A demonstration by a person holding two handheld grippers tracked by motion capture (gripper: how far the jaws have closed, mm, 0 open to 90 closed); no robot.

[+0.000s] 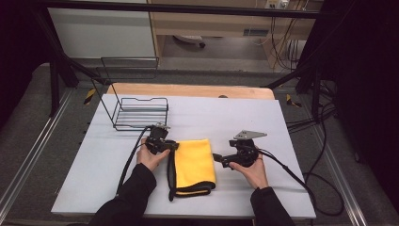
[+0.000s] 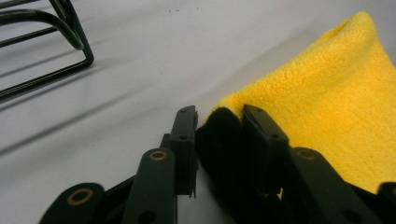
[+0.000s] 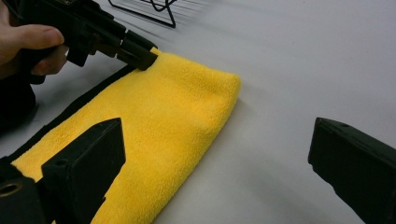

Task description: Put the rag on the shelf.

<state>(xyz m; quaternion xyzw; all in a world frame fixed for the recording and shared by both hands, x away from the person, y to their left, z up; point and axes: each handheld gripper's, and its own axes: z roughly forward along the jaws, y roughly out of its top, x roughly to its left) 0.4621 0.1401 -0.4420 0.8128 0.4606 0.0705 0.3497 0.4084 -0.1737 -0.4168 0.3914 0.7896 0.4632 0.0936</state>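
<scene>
1. Lying folded on the grey counter [image 1: 282, 127], near the front edge: yellow cloth [image 1: 195, 162] with a black border [image 2: 219, 135].
2. Left gripper [image 1: 174, 146] pinching that border at the far left corner, probably for lifting or unfolding; pads look pressed on it, though hard to be sure.
3. Right gripper [image 1: 217, 158] hanging wide open just beside the right edge, holding nothing, likely waiting to grab.
4. Wire rack [image 1: 141, 113] sitting well behind.

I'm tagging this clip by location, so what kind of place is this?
Probably a lab or workshop recording station: a table inside a black metal frame, loose cables across the floor, and a person working a yellow cloth with handheld grippers.
</scene>
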